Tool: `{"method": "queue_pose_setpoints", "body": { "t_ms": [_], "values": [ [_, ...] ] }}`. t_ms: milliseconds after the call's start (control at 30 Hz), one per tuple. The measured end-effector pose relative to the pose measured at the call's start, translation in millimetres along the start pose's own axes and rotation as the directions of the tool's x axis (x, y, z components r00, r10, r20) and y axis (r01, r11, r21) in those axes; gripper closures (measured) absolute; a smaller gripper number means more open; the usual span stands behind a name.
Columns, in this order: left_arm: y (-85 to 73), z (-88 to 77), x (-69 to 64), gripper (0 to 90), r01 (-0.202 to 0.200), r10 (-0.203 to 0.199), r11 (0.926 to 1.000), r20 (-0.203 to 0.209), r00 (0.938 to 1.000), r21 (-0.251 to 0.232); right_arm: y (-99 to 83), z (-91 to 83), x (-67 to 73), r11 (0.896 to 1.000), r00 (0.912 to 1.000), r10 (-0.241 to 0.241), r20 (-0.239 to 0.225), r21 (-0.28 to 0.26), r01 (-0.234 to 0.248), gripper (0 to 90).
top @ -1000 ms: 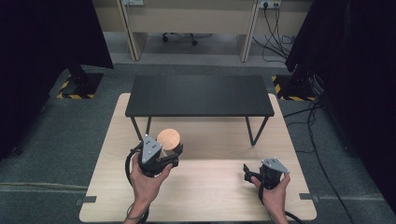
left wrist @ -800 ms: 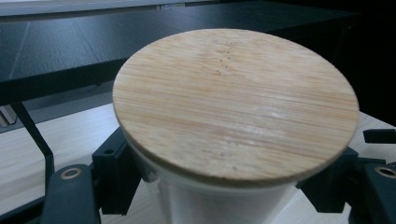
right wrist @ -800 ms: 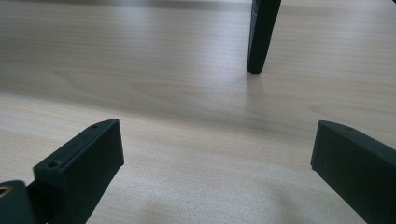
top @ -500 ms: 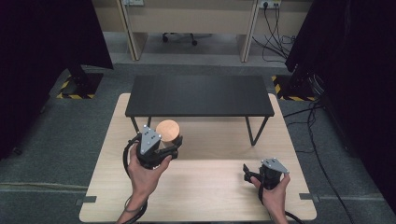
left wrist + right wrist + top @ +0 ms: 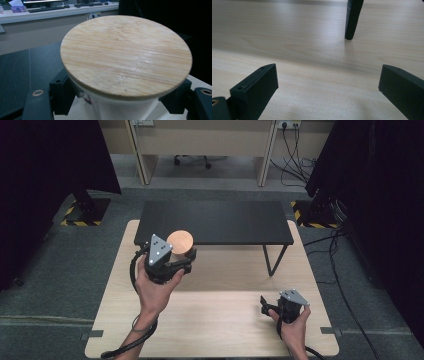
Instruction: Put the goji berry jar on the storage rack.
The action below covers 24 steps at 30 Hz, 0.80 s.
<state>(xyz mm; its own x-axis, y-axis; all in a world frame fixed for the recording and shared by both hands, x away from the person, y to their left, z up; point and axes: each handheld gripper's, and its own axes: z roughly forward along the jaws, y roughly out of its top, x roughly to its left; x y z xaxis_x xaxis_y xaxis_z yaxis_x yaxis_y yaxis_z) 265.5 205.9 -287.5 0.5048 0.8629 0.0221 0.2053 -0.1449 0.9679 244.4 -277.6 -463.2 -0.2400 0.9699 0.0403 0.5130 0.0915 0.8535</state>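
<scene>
A white jar with a round bamboo lid [image 5: 180, 241] hangs above the light wooden table [image 5: 225, 335], just in front of the near left edge of a black low shelf [image 5: 215, 222]. My left gripper [image 5: 184, 256] is shut on the jar's white body below the lid [image 5: 125, 55], one black jaw on each side. My right gripper [image 5: 267, 309] rests low over the table at the front right. Its jaws stand open [image 5: 329, 85] with nothing but bare wood between them.
The black shelf stands on thin legs across the far half of the table; one leg [image 5: 353, 18] is ahead of the right gripper. Desks, cables and dark curtains lie beyond the table on grey carpet.
My left hand has lifted the jar higher and carried it toward the front edge of the black shelf. The right hand has stayed where it was.
</scene>
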Motion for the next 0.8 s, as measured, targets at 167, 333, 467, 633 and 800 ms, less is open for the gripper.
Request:
{"method": "queue_pose_setpoints", "body": {
  "t_ms": [167, 333, 467, 633, 800],
  "values": [
    [17.4, 8.4, 2.9, 25.5, -0.008, 0.008, 1.0, -0.017, 0.9998, 0.004, -0.1, -0.1, -0.1, 1.0, 1.0, -0.001, -0.001, -0.001, 0.001, 2.6],
    [30.6, 22.4, 8.3, 25.5, -0.005, 0.006, 0.9996, -0.037, 0.9993, 0.028, -0.4, -0.2, 0.0, 1.0, 1.0, -0.005, -0.001, -0.002, 0.005, 2.6],
    [36.4, 37.4, 13.2, 25.5, -0.004, 0.008, 0.9987, -0.068, 0.9977, 0.051, -0.7, -0.2, -0.4, 1.0, 1.0, -0.005, -0.003, -0.004, 0.005, 2.6],
    [38.4, 51.9, 21.2, 25.5, 0.007, -0.001, 0.9974, -0.09, 0.9959, 0.072, -0.5, -0.1, -1.0, 1.0, 1.0, -0.001, -0.005, -0.003, 0.001, 2.6],
    [36.7, 63.8, 25.4, 25.5, 0.014, -0.005, 0.9962, -0.108, 0.9941, 0.086, -0.6, -0.1, -1.2, 1.0, 1.0, 0.0, -0.006, -0.003, 0.0, 2.6]
  ]
}}
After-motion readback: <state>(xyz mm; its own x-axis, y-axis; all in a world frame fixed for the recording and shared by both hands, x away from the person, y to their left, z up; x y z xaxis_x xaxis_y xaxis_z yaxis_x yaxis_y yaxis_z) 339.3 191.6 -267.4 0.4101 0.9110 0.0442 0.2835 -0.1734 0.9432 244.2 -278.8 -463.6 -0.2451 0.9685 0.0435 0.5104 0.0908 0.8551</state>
